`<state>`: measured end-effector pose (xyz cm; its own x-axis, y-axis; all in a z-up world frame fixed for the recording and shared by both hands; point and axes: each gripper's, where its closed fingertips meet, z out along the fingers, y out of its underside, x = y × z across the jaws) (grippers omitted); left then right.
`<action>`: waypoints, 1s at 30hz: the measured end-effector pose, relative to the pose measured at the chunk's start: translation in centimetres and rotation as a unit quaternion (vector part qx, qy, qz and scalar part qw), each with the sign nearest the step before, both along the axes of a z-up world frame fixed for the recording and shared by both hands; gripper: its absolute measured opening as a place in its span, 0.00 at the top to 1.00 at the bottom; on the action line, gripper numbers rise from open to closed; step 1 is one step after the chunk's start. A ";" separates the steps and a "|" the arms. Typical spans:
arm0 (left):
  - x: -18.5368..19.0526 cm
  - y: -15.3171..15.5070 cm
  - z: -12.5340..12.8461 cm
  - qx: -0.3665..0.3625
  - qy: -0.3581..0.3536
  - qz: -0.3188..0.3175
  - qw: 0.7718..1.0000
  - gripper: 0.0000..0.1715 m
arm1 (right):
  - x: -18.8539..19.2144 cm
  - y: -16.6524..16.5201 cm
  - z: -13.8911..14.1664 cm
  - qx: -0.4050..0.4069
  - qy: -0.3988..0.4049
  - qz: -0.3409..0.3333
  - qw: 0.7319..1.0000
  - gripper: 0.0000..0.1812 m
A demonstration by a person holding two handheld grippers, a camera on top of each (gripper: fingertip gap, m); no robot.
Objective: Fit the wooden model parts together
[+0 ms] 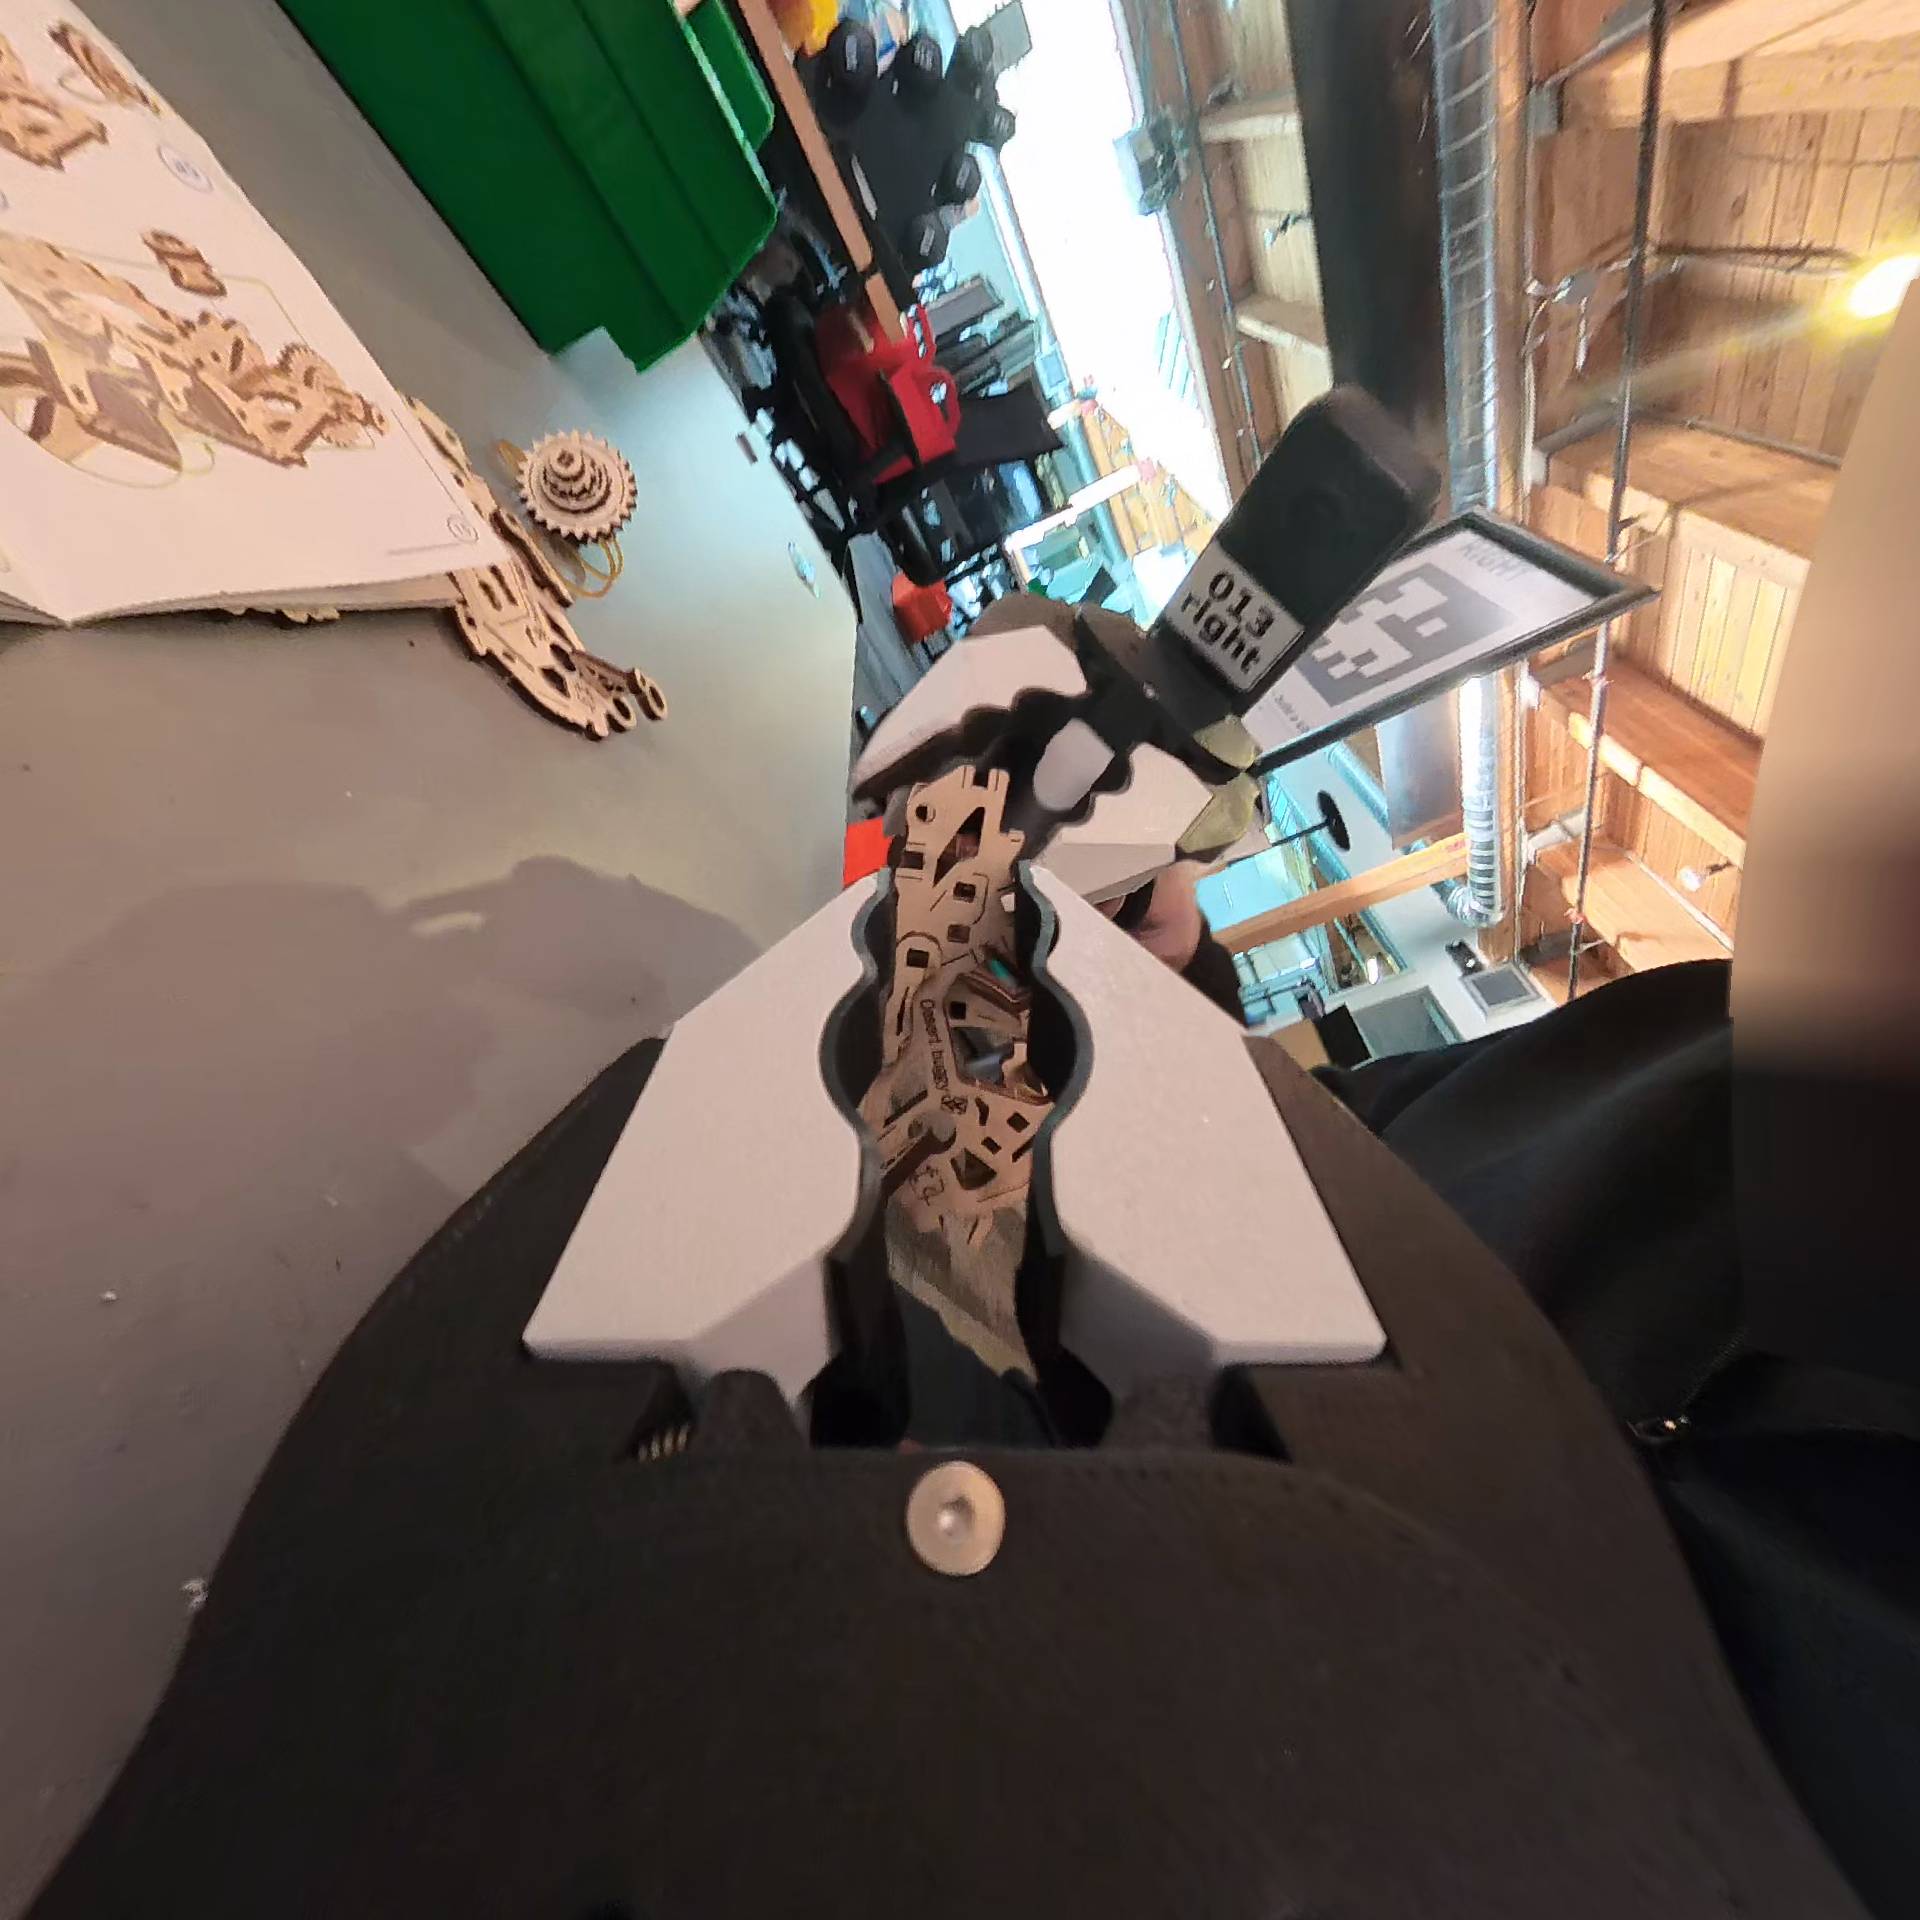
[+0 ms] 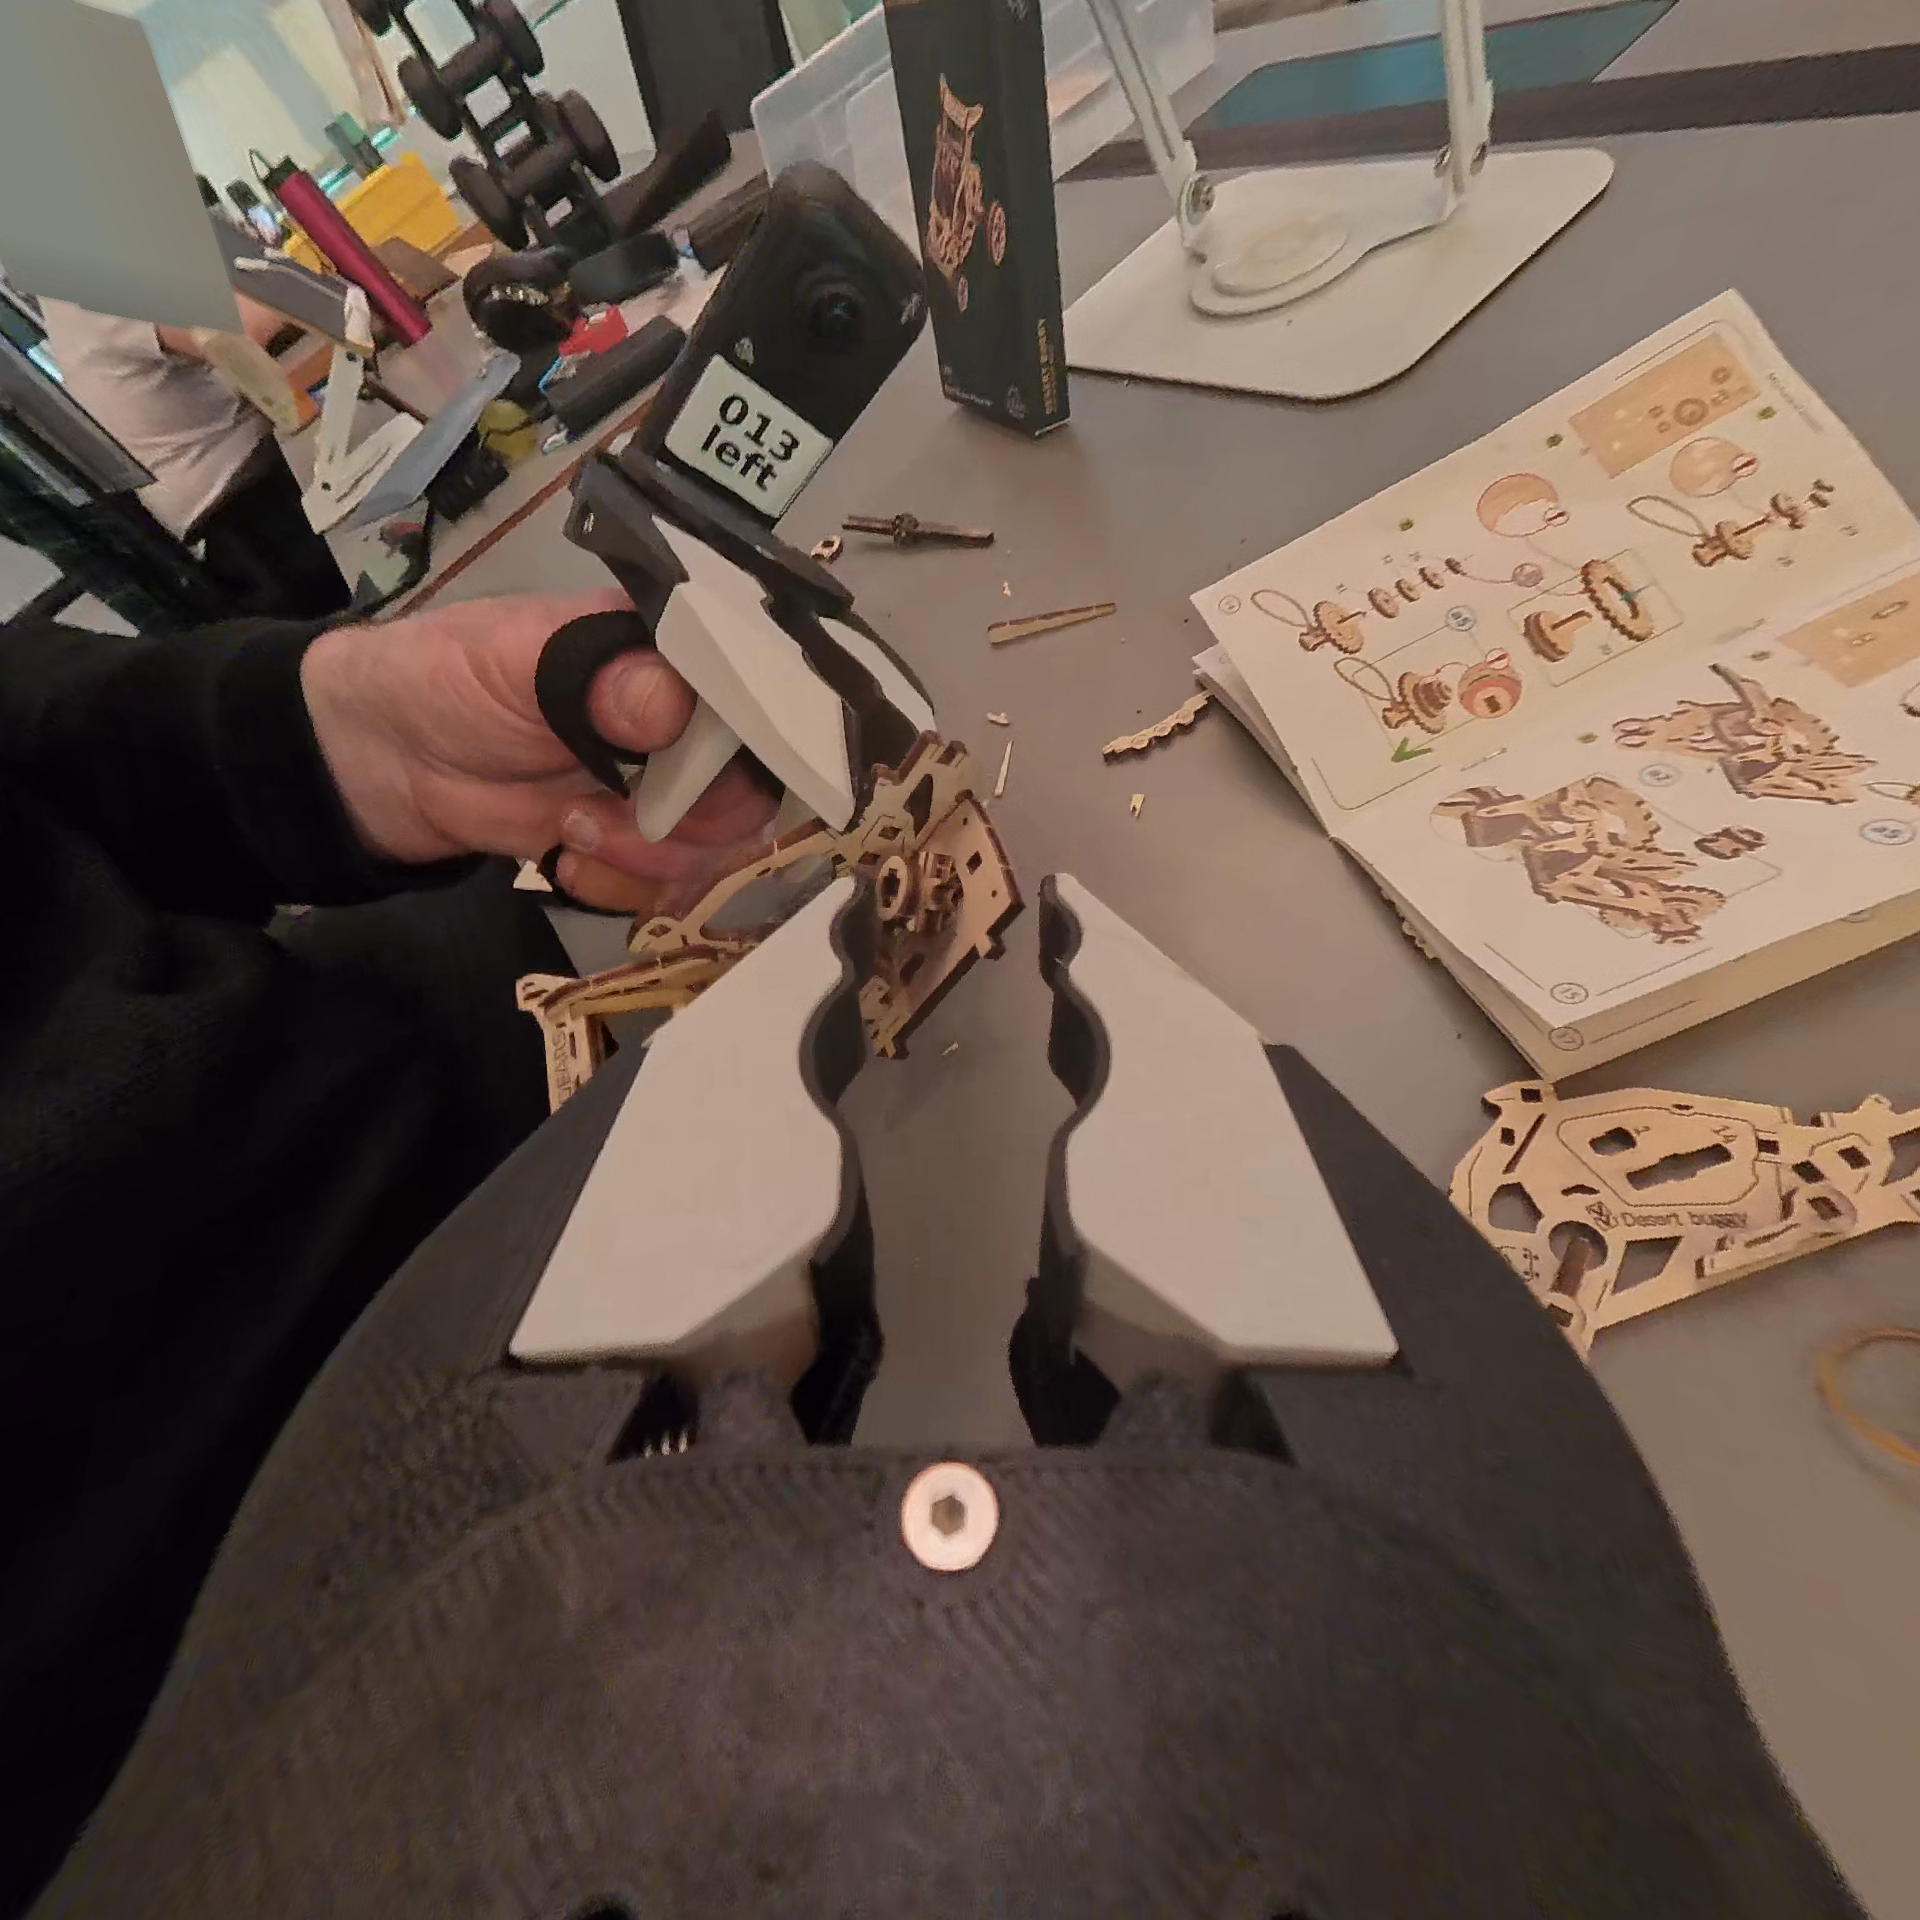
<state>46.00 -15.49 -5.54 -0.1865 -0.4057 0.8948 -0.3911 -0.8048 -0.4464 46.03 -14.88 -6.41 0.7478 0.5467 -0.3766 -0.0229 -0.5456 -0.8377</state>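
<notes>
Your left gripper [image 1: 951, 883] is clamped on the wooden model frame [image 1: 951, 997] — a thin, laser-cut plywood assembly full of slots and dark-edged cutouts — holding it raised above the grey surface [image 2: 1195, 831], probably so its gear side faces your other tool. Your right gripper [image 2: 945, 894] stands parted and empty, its scalloped grey fingers [image 2: 707, 1132] just beside the frame, the left one touching or nearly so. A second flat side panel [image 2: 1662, 1195] lies on the surface near the open instruction booklet [image 2: 1558, 727], likely the next piece to fit.
</notes>
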 end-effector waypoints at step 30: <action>-0.8 -1.3 -5.2 0.040 0.124 -0.188 0.973 0.88 | -0.7 -0.3 -5.0 -0.100 0.067 0.040 0.992 0.89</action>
